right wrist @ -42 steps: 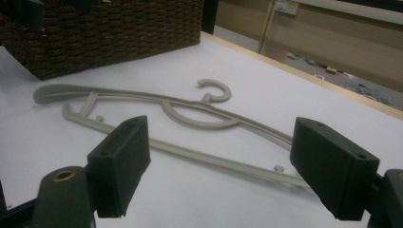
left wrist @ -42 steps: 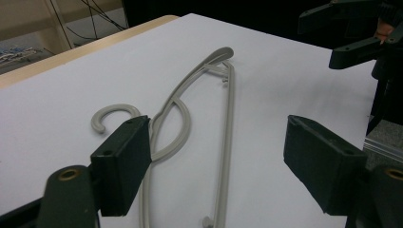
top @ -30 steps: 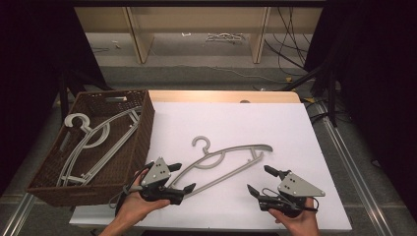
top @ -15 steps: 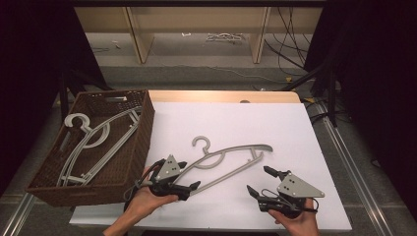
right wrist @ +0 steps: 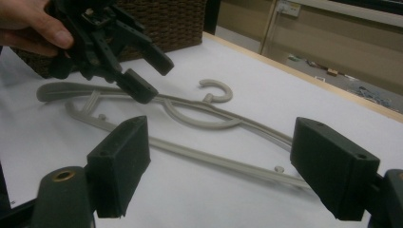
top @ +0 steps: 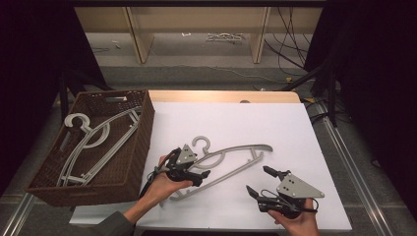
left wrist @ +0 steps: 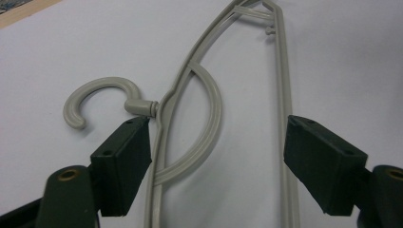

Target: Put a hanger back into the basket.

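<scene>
Left tool [top: 200,174]: jaws spread wide, straddling the grey hanger near its neck; in the left gripper view one pad sits just beside the hook's stem and the other just outside the bottom bar, neither pressing on the plastic. Nothing held.
Right tool [top: 255,183]: jaws wide apart, nothing between them, held low above the bench near its front edge, well apart from the left tool.
Left hand [top: 162,186]: wraps the left tool from below, forearm coming in from the bottom edge.
Right hand [top: 295,223]: grips the right tool's body at the front right of the bench.
Grey hanger [top: 231,160]: lies flat on the white bench [top: 236,118], roughly at its middle, hook [top: 201,143] pointing to the far side, long arms running from front left to right.
Wicker basket [top: 138,142]: stands at the bench's left edge, just beside the white top.
Hangers in basket [top: 93,142]: grey ones of the same kind lie slanted inside, one hook near the far left corner.
</scene>
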### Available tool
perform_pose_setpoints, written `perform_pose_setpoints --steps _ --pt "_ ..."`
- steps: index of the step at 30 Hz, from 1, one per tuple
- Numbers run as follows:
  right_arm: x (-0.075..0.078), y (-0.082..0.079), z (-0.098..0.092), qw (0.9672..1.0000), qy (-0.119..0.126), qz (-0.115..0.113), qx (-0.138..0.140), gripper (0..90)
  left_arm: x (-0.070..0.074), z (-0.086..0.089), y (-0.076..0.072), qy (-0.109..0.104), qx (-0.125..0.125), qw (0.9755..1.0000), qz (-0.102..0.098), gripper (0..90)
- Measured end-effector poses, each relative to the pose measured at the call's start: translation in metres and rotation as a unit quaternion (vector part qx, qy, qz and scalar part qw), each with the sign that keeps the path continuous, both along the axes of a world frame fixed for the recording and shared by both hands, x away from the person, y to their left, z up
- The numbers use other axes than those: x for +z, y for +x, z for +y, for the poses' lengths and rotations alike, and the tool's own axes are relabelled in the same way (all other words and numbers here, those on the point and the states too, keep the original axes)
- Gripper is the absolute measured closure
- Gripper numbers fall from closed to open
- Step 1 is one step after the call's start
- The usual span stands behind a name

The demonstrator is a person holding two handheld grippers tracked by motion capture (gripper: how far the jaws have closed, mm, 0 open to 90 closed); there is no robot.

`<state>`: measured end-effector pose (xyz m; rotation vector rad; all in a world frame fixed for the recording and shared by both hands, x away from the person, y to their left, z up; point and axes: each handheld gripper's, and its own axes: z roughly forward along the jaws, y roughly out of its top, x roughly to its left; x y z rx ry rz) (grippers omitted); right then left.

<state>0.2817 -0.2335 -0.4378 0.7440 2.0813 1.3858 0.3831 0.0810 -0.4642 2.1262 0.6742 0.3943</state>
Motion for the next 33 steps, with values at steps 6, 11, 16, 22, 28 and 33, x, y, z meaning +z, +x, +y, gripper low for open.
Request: perform_pose_setpoints --steps 6,11,16,22,28,33 --pt "0.0 0.0 0.001 1.0 -0.002 -0.003 0.004 21.9 0.001 0.0 0.011 0.012 0.02 0.9996 0.016 24.0" --pt "0.0 0.0 0.002 1.0 -0.002 -0.005 0.002 21.9 0.001 0.001 0.025 0.031 0.025 0.9989 0.025 25.0" --pt "0.0 0.0 0.002 1.0 -0.003 -0.005 0.001 21.9 0.001 0.001 0.038 0.062 0.043 0.9963 0.04 29.1" --pt "0.0 -0.001 0.002 1.0 -0.004 0.001 0.005 21.9 -0.003 -0.007 0.046 0.087 0.05 0.9932 0.06 33.9" --pt "-0.001 -0.001 0.002 1.0 -0.004 0.001 0.006 21.9 -0.002 -0.015 0.055 0.121 0.028 0.99 0.067 44.8" --pt "-0.001 -0.001 0.002 0.9999 -0.007 0.002 0.008 21.9 -0.005 -0.024 0.061 0.151 0.026 0.9853 0.075 52.1"
